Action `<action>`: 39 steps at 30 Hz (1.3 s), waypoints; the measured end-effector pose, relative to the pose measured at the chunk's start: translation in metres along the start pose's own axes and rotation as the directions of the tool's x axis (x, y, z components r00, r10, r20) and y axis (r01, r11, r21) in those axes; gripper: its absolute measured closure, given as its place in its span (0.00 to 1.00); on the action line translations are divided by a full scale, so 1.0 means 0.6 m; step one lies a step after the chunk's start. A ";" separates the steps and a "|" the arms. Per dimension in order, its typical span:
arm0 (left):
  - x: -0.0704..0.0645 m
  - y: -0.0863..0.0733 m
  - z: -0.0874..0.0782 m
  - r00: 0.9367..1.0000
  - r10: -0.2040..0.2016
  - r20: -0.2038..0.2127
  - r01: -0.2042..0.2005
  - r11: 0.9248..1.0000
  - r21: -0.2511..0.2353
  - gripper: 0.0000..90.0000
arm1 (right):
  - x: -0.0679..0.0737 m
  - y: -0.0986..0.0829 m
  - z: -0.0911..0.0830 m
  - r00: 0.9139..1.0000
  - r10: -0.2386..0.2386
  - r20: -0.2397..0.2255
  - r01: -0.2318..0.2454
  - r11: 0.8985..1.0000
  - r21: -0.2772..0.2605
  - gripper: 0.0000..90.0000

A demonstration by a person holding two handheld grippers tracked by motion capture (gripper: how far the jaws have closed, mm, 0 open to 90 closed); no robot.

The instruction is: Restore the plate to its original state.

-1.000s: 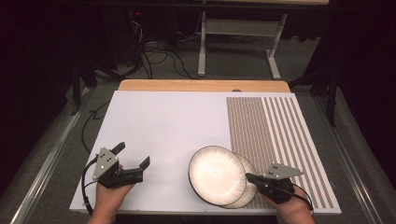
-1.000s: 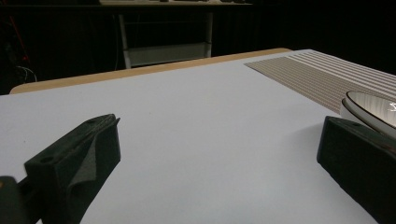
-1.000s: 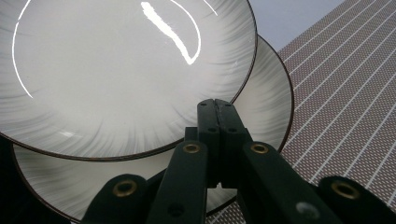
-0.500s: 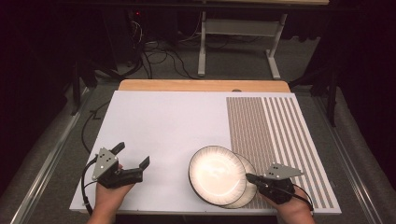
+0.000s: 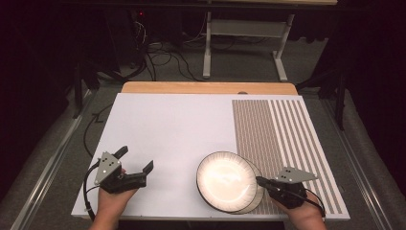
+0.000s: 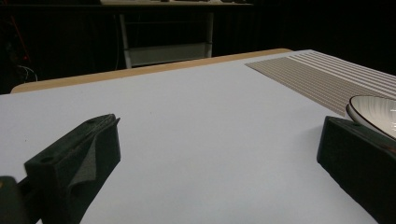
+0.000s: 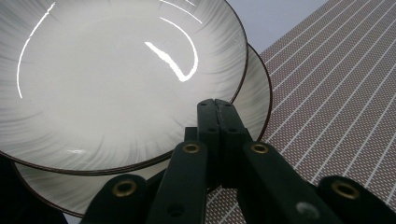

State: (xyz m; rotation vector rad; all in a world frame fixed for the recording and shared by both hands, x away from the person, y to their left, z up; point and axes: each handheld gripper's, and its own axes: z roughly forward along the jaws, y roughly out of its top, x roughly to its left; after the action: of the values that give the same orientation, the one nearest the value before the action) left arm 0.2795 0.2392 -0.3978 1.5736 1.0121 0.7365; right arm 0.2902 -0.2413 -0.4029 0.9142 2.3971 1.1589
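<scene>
1. Plates [image 5: 225, 179], two stacked and offset, sit at the white board's [image 5: 167, 129] near edge, just left of the right gripper [image 5: 261, 181].
2. Right gripper: jaws pressed together, seemingly pinching a plate rim.
3. Left gripper [image 5: 136, 165]: spread wide, holding nothing, well apart leftward.

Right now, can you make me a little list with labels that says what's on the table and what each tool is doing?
top plate: white with a dark rim, sitting offset on another plate
bottom plate: same look, sticking out to the right from under the top one
table: white surface, with a brown striped patch on the right
right tool: jaws closed together, at the right edge of the plates; whether it grips a rim is hard to tell
left tool: jaws wide open over bare table, holding nothing
</scene>
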 end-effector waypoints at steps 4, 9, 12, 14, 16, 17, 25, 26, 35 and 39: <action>0.000 0.000 0.000 1.000 0.000 -0.001 0.000 1.000 0.000 0.00 | 0.000 0.000 0.000 1.000 -0.001 0.003 0.001 1.000 0.001 1.00; 0.000 0.000 0.000 1.000 0.001 -0.001 -0.001 1.000 0.000 0.00 | 0.001 0.000 -0.001 1.000 -0.006 0.004 0.006 1.000 0.000 1.00; 0.001 0.000 -0.001 1.000 0.001 -0.001 -0.001 1.000 0.000 0.00 | 0.001 0.000 -0.001 1.000 -0.006 0.005 0.006 1.000 0.000 1.00; 0.001 0.000 -0.001 1.000 0.001 -0.001 -0.001 1.000 0.000 0.00 | 0.001 0.000 -0.002 1.000 -0.007 0.007 0.007 1.000 -0.001 1.00; 0.000 0.000 -0.001 1.000 0.001 -0.001 -0.001 1.000 0.000 0.00 | 0.001 0.000 -0.002 1.000 -0.005 0.007 0.005 1.000 -0.002 1.00; 0.000 0.000 -0.001 1.000 0.002 -0.001 -0.002 1.000 0.000 0.00 | 0.001 0.000 -0.003 1.000 -0.006 0.006 0.006 1.000 -0.004 1.00; -0.001 0.001 -0.001 1.000 0.002 -0.001 -0.002 1.000 0.000 0.00 | -0.003 -0.001 -0.008 1.000 0.002 0.013 -0.002 1.000 -0.012 1.00; -0.001 0.001 -0.001 1.000 0.002 -0.001 -0.002 1.000 0.000 0.00 | -0.003 -0.001 -0.008 1.000 0.002 0.013 -0.002 1.000 -0.012 1.00; -0.001 0.001 -0.001 1.000 0.001 -0.001 -0.001 1.000 0.000 0.00 | -0.010 -0.003 -0.016 0.999 0.017 0.027 -0.016 1.000 -0.023 1.00; 0.000 0.000 0.000 1.000 0.003 0.001 -0.003 1.000 0.003 0.00 | -0.013 -0.004 -0.020 0.999 0.028 0.023 -0.027 0.999 -0.034 1.00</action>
State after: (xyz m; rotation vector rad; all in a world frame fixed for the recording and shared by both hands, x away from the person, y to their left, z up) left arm 0.2795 0.2390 -0.3978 1.5780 1.0103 0.7361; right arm 0.2885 -0.2546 -0.3969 0.9474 2.3462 1.1877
